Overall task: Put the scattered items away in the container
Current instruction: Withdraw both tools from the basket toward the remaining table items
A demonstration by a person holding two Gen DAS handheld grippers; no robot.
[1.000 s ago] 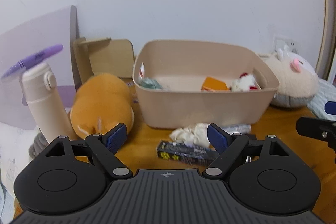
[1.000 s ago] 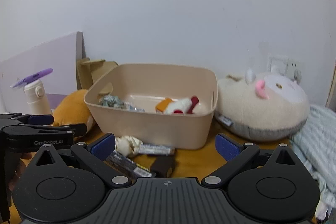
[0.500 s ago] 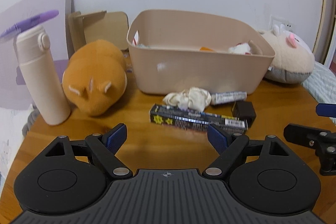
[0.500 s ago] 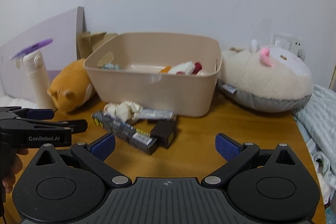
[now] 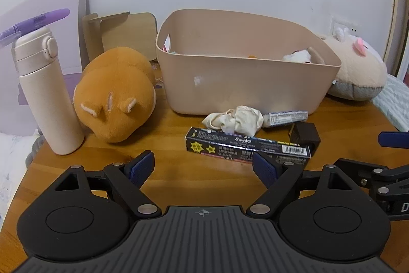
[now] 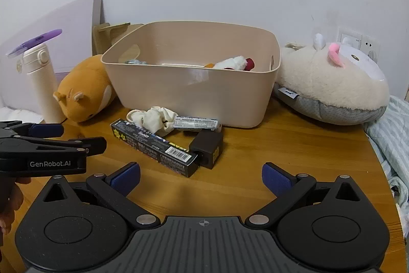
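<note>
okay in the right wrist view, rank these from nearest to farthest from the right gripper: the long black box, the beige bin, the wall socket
From the right gripper:
1. Long black box, on the table just ahead, to the left.
2. Beige bin, behind the box, mid-table.
3. Wall socket, on the wall, far right, behind the cream plush.

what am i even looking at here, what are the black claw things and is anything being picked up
These are two hand-held grippers, each carried by a person, each with a camera looking along its fingers. One picture is from the left gripper, the other from the right gripper. Both are open and hold nothing. On the wooden table stands a beige container; in front of it lie a crumpled cloth, a long black box, a wrapped bar and a small dark box.
</note>
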